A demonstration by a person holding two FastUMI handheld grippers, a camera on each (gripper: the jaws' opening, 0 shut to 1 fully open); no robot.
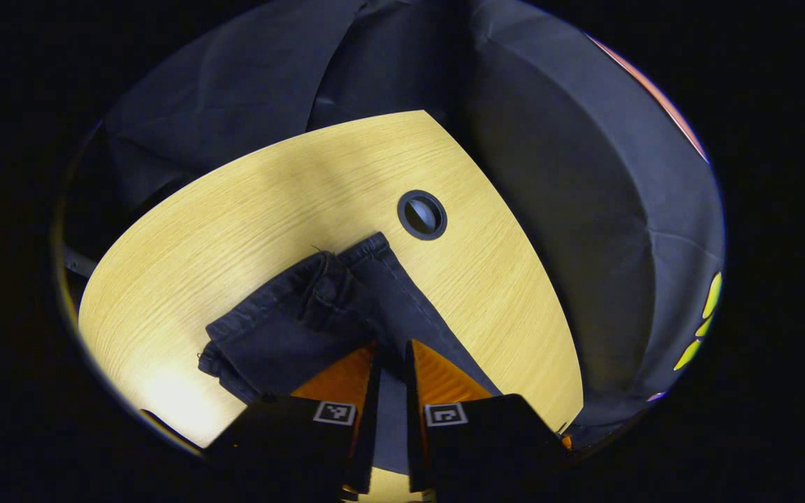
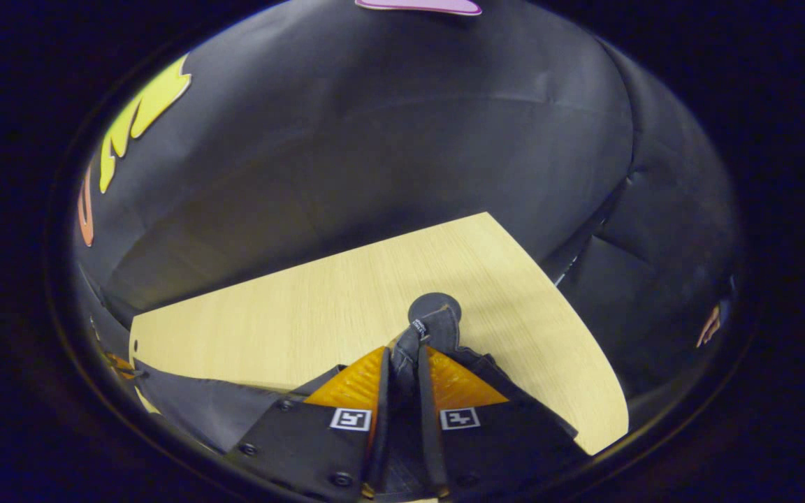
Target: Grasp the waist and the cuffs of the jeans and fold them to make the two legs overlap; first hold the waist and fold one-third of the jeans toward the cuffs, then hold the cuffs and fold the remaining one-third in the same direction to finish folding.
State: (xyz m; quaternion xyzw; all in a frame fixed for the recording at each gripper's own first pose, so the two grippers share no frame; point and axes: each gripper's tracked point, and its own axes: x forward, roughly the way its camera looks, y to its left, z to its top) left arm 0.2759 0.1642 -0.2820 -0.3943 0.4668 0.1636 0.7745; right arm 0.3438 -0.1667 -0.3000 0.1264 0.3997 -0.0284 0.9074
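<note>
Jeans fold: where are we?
Done: nothing clearly finished; the jeans lie bunched on the table. In hand: the left gripper and right gripper each pinch denim, the right lifting an edge. Left: overlapping the legs and both third-folds.
</note>
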